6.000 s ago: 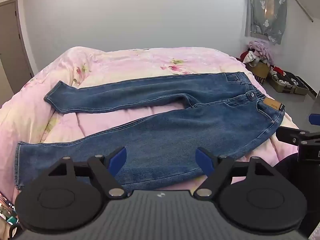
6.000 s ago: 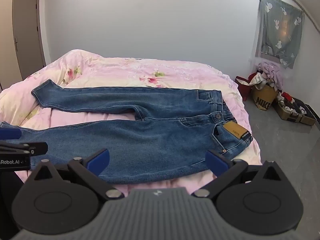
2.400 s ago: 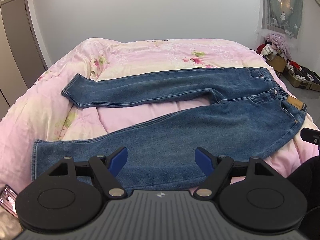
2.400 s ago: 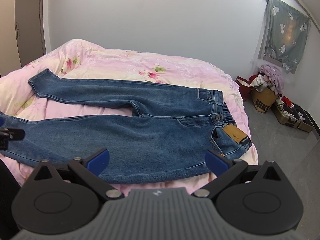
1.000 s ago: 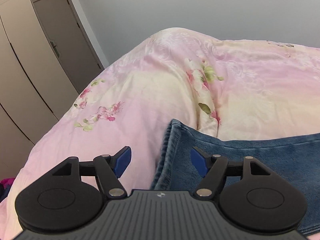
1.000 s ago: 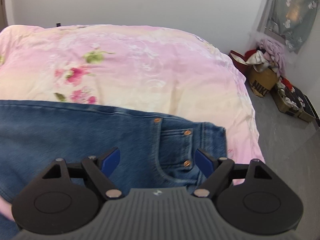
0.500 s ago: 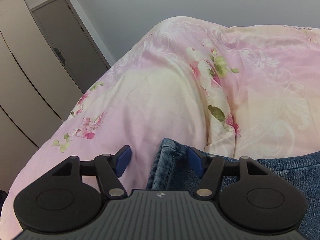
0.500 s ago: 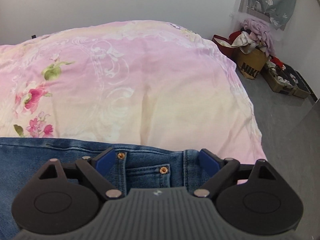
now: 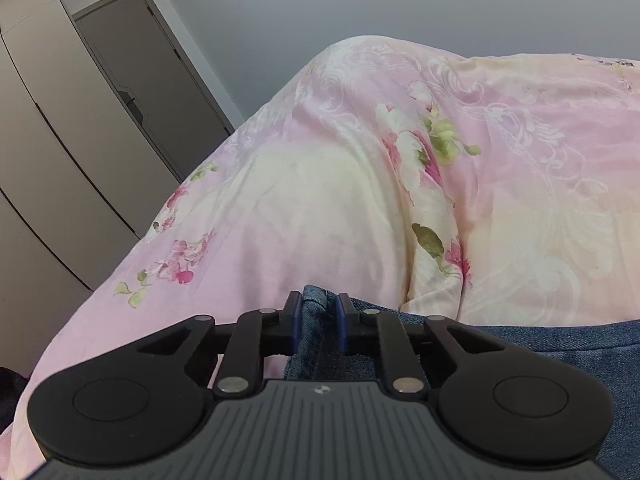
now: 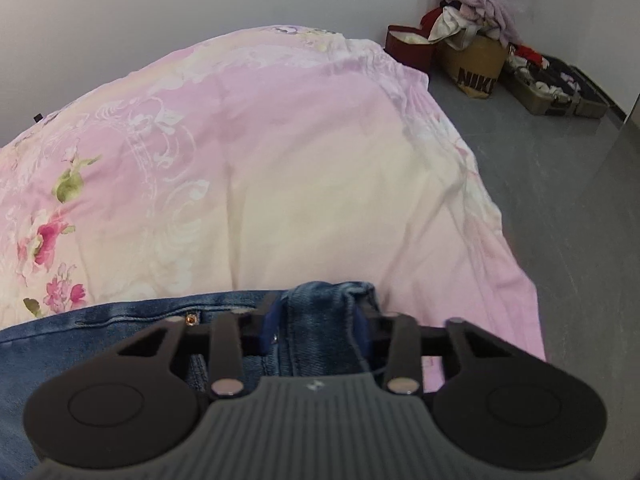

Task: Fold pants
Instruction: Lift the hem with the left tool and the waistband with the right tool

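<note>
A pink floral quilt (image 9: 360,208) covered the bed that served as the folding surface, under a plain grey wall. On it, along its near part, lay the jeans (image 10: 100,328), both grippers down at their far edge.

The left gripper (image 9: 318,320) had its jaws pressed in on a bunched hem of one leg, the denim standing up in a narrow ridge between the blue pads. The right gripper (image 10: 316,320) pinched a thicker wad at the waistband end, just beside a copper rivet (image 10: 193,319), with folds of cloth rising above the pads. Gripping the two ends of one long edge was probably meant to let that whole side be lifted and carried over as one, so the leg would land flat on its twin.

Beyond the quilt from the left gripper stood a door (image 9: 152,92) and wardrobe panels. Off the quilt's right edge, on the grey floor (image 10: 568,216), sat a cardboard box (image 10: 476,64) heaped with clothes.
</note>
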`<state>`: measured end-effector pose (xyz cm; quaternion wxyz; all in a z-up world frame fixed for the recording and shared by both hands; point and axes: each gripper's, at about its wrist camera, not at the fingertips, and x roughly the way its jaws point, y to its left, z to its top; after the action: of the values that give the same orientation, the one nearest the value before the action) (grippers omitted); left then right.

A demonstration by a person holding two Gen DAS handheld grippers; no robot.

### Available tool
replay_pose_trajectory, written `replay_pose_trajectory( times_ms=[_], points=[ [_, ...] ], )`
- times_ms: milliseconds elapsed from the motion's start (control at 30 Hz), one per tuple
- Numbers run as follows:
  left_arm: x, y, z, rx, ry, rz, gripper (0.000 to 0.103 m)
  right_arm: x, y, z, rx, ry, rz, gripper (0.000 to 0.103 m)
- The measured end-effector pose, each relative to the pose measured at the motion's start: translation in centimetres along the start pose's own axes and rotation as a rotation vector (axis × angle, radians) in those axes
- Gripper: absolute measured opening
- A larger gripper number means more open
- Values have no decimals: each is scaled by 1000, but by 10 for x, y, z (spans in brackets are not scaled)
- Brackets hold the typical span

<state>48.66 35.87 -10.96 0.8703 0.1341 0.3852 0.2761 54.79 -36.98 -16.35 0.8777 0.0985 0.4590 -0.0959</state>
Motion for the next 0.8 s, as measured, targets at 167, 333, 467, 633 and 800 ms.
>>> replay_pose_trajectory(
  times_ms=[167, 333, 467, 633, 800],
  points=[
    [-27, 19, 12, -87, -108, 30, 12, -40, 13, -6, -49, -148, -21, 25],
    [-60, 34, 29, -111, -263, 87, 12, -77, 10, -12, 15, -313, -33, 24],
    [-43, 27, 41, -104, -206, 91, 12, -63, 14, -5, 35, -314, -39, 25],
    [-23, 3, 32, -62, -155, 108, 15, -19, 30, -6, -11, -250, -86, 26],
    [-32, 23, 24, -64, -131, 116, 35, -14, 30, -2, -78, -183, -105, 39]
  ],
)
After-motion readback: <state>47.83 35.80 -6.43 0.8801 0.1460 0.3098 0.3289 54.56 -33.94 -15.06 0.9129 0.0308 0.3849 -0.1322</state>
